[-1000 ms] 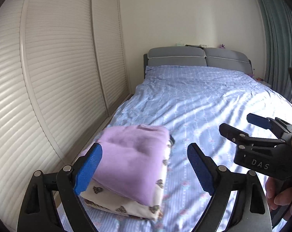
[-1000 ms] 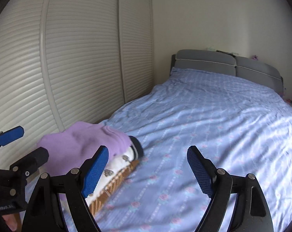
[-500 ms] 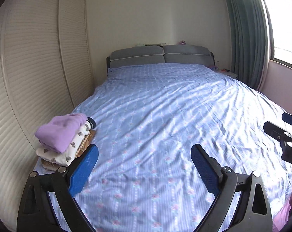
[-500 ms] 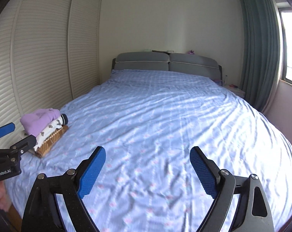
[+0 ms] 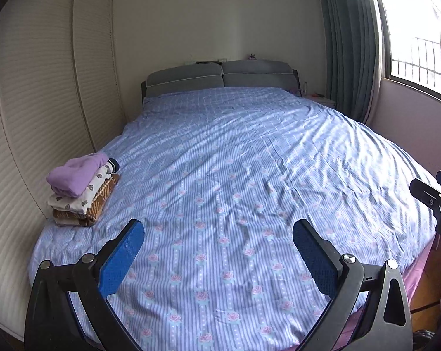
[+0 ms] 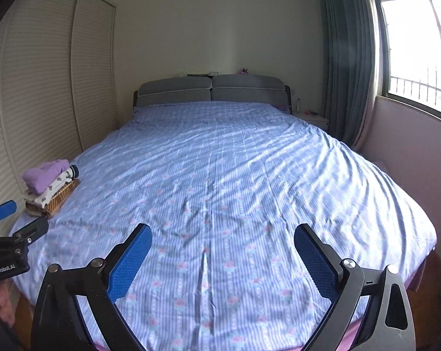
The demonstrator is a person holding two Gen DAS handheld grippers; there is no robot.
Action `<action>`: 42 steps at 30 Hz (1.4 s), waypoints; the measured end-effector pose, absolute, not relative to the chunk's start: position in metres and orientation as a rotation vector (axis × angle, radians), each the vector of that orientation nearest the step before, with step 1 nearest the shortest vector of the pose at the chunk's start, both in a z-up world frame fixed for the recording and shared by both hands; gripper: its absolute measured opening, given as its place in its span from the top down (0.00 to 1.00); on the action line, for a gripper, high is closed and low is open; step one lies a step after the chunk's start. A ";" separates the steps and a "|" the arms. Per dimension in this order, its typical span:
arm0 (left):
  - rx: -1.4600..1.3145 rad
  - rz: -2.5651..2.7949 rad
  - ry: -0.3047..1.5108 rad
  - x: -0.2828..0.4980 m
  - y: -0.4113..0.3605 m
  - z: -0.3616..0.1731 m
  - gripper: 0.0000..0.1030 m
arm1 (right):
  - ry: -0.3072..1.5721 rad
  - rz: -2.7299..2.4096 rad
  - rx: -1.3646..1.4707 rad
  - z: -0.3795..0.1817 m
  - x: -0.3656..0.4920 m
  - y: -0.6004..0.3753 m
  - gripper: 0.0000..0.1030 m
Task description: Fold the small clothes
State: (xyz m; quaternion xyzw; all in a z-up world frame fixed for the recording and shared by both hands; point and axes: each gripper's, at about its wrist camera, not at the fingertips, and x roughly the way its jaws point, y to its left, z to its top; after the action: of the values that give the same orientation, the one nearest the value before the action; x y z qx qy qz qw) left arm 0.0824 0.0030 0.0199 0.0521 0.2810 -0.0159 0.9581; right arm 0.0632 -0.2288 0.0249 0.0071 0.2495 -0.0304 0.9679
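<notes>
Garments: three folded, stacked. Tongs: two, both empty.

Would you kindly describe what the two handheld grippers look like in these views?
Both the left gripper and the right gripper have black angular frames with silver pivot screws and two fingers faced with textured blue pads. White lettering marks the left gripper's body in the right wrist view. No cables or sleeves show.

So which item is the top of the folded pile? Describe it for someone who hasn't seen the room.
Find the bed with the blue striped cover; near its foot, beside the louvred wardrobe, sits a stack of folded clothes. The lilac garment lies on top, plain, unlike the printed and brown pieces beneath.
</notes>
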 end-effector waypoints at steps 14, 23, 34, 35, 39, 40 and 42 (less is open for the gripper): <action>0.086 0.013 0.607 0.040 0.010 0.016 0.00 | 0.531 -0.052 0.028 0.023 0.007 -0.236 0.03; 0.077 0.041 0.619 0.032 0.015 0.018 0.00 | 0.522 -0.040 0.012 0.028 0.000 -0.229 0.03; 0.075 0.044 0.636 0.035 0.017 0.013 0.00 | 0.529 -0.034 0.012 0.028 0.005 -0.229 0.03; 0.074 0.044 0.636 0.035 0.017 0.014 0.00 | 0.529 -0.036 0.012 0.028 0.004 -0.228 0.03; 0.073 0.045 0.637 0.036 0.018 0.012 0.00 | 0.528 -0.035 0.011 0.029 0.004 -0.229 0.03; 0.074 0.045 0.636 0.036 0.018 0.012 0.00 | 0.528 -0.035 0.011 0.029 0.005 -0.229 0.03; 0.074 0.047 0.637 0.037 0.018 0.012 0.00 | 0.529 -0.034 0.011 0.028 0.005 -0.228 0.03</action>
State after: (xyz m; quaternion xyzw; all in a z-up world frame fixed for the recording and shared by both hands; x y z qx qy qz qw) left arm 0.0365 0.0182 0.0120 0.0365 0.3129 0.0230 0.9488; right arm 0.0053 -0.2285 0.0282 0.0053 0.2612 -0.0170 0.9651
